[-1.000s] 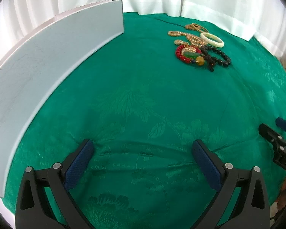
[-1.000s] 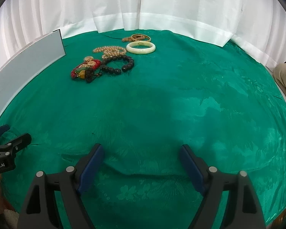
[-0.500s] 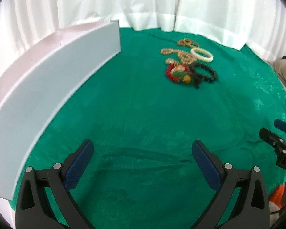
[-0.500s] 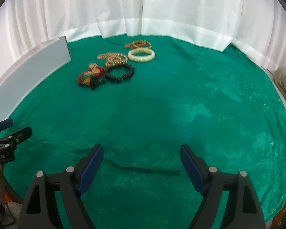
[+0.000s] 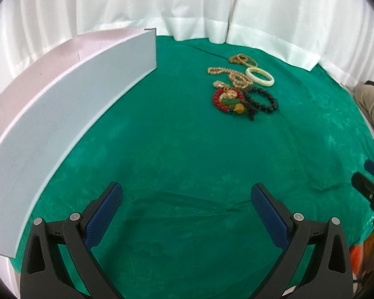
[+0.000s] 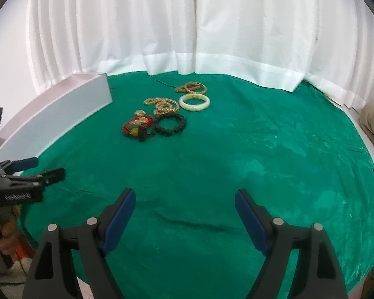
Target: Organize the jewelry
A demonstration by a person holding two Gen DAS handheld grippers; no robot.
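A cluster of jewelry lies far back on the green cloth: a red bead bracelet (image 5: 225, 99), a black bead bracelet (image 5: 263, 98), a gold chain (image 5: 236, 76), a white bangle (image 5: 259, 76) and gold bangles (image 5: 243, 59). The same cluster shows in the right wrist view: red bracelet (image 6: 137, 125), black bracelet (image 6: 170, 124), white bangle (image 6: 194, 102). My left gripper (image 5: 187, 214) is open and empty, near the table's front edge. My right gripper (image 6: 185, 214) is open and empty too, also well short of the jewelry.
A long pale grey box (image 5: 69, 114) with a pink inside stands along the left side of the green table cloth (image 5: 187, 154). White curtains (image 6: 187, 25) hang behind the table. The left gripper (image 6: 35, 170) shows at the right wrist view's left edge.
Both grippers have pulled back and risen, so the jewelry looks smaller and more curtain shows. Both jaws stay open. The jewelry has not moved.
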